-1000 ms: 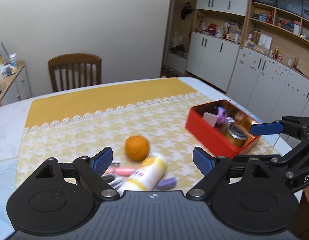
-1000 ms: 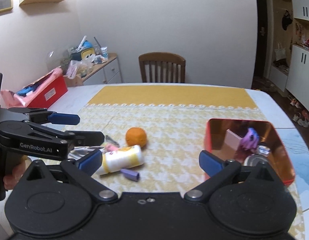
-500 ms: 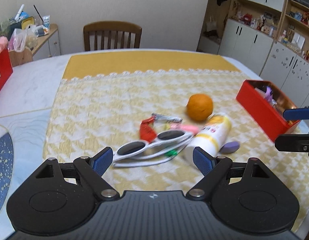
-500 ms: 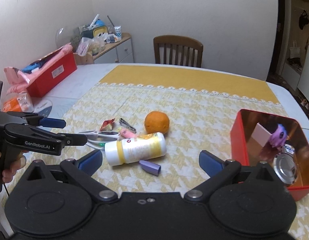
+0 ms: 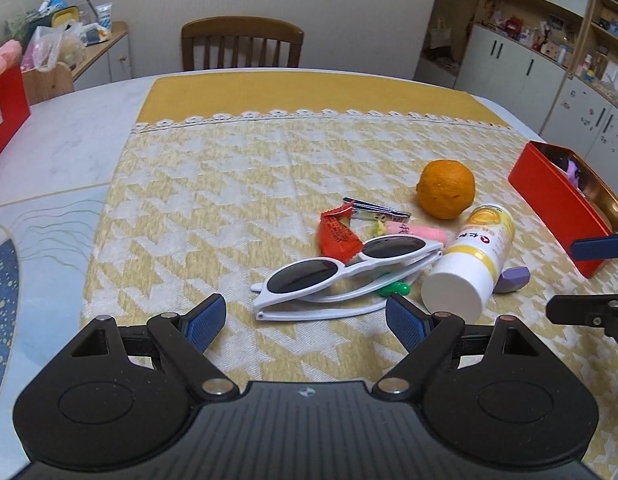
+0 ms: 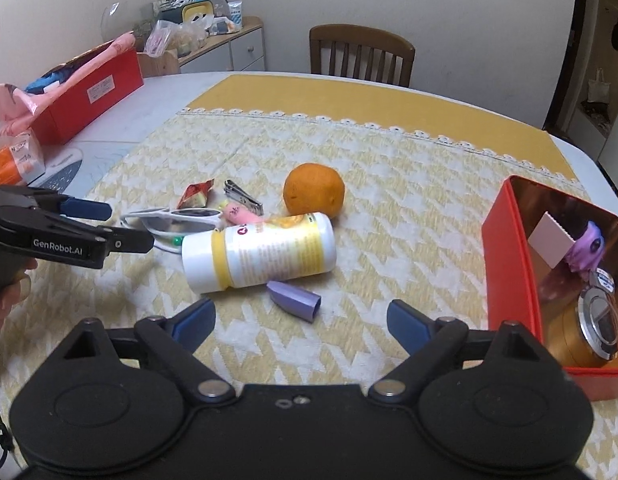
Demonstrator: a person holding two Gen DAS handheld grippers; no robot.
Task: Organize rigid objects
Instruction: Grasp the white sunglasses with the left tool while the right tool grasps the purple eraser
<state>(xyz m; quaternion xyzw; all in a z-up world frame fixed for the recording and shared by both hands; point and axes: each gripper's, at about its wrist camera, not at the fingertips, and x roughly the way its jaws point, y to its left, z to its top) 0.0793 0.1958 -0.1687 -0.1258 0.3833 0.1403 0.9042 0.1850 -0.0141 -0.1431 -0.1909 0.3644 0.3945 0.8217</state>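
A pile lies on the yellow cloth: white sunglasses, a white and yellow bottle on its side, an orange, nail clippers, a red packet, a pink piece and a purple cap. A red tin at the right holds a purple toy, a card and a round metal case. My left gripper is open and empty, just short of the sunglasses. My right gripper is open and empty, just short of the purple cap.
A wooden chair stands at the table's far side. A long red box and an orange pack sit on the table's left part. A sideboard with clutter and cupboards line the walls.
My left gripper has swung left from the red tin to face the sunglasses and moved closer. My right gripper has moved in toward the bottle and cap. Both stay open.
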